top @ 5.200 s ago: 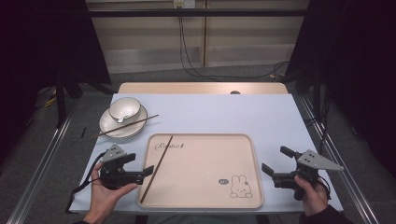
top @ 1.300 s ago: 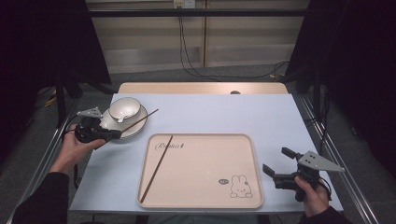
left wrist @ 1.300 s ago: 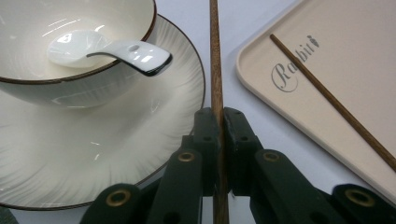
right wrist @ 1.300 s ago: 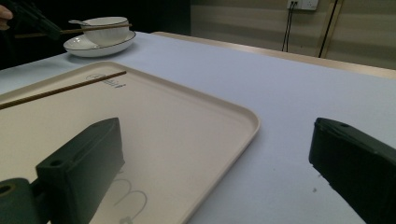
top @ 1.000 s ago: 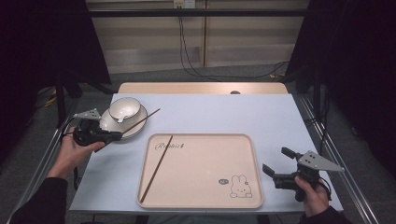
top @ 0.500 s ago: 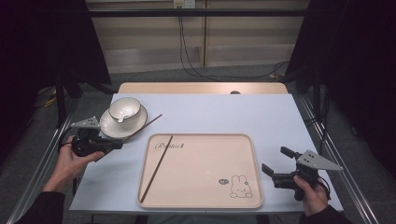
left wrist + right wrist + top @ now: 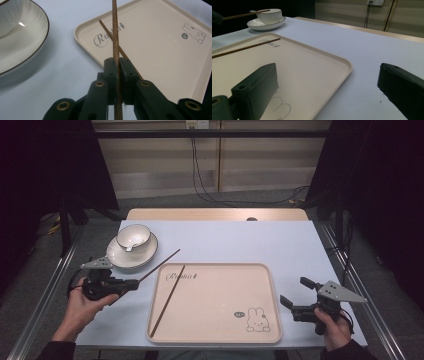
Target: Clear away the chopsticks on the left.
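My left gripper is shut on a brown chopstick, held off the table between the plate and the tray's left edge. The stick points up and right toward the tray's far left corner. A second chopstick lies slantwise on the left part of the beige tray. At the tray's near right corner my right gripper rests on the table, its jaws wide apart with nothing between them.
A white bowl with a spoon in it stands on a white plate at the table's far left. The tray has a rabbit drawing near its right front. Metal rails run along both table sides.
My left gripper has drawn back toward the front edge and a little right, carrying the chopstick away from the plate. My right gripper has stayed put.
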`<state>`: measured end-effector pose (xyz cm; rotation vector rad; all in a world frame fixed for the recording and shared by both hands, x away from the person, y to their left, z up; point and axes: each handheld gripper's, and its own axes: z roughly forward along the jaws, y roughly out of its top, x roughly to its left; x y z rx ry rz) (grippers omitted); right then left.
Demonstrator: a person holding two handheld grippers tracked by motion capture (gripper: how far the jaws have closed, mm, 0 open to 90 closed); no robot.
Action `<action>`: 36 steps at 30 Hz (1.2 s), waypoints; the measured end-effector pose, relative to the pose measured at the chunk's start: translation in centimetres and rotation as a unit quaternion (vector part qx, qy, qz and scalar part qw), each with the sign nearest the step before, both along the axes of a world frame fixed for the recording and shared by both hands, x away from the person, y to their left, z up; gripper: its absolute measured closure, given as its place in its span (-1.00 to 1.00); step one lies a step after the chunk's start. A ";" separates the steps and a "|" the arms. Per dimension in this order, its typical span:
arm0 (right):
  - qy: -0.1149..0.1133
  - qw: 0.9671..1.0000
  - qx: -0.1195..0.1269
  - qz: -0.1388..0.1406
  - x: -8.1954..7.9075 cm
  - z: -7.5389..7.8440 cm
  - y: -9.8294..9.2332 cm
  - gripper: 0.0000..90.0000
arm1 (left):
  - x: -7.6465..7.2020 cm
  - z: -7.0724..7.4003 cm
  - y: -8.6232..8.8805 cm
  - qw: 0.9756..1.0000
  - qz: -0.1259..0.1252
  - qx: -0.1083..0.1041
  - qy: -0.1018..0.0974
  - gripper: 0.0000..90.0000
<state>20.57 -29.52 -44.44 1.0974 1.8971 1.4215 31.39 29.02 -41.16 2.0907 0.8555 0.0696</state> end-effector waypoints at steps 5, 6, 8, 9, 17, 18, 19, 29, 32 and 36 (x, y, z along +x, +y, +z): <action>-0.001 1.000 0.000 0.001 0.1 0.0 0.0 -0.94 | -1.4 0.1 -1.5 1.000 0.002 -0.005 0.001 0.89; -0.001 1.000 0.002 0.000 0.0 0.0 0.0 -0.94 | -1.6 0.2 -1.7 1.000 0.004 -0.004 0.002 0.89; -0.002 1.000 0.002 0.002 0.0 0.0 0.0 -0.94 | -2.0 0.2 -2.2 1.000 0.002 -0.010 0.002 0.89; -0.002 1.000 0.002 0.002 0.0 0.0 0.0 -0.94 | -2.2 0.2 -2.4 1.000 0.003 -0.010 0.004 0.89; -0.002 1.000 0.001 0.002 0.0 0.0 0.1 -0.94 | -3.4 0.2 -4.3 0.999 0.032 -0.018 0.008 0.89; -0.001 1.000 0.001 0.003 0.0 0.0 0.1 -0.94 | -3.4 0.2 -4.5 0.999 0.030 -0.016 0.009 0.88; -0.002 1.000 0.000 0.003 0.0 0.0 0.1 -0.94 | -3.5 0.1 -4.8 0.999 0.030 -0.013 0.011 0.89; -0.002 1.000 -0.001 0.004 0.1 0.0 0.1 -0.94 | -3.6 -0.1 -7.0 0.998 0.060 -0.021 0.030 0.89; -0.002 1.000 0.000 0.005 0.0 0.0 0.1 -0.94 | -3.4 -0.5 -7.7 0.996 0.077 -0.023 0.046 0.89; 0.000 1.000 0.002 0.007 0.0 0.0 0.1 -0.94 | -3.5 -0.9 -8.5 0.994 0.094 -0.018 0.057 0.89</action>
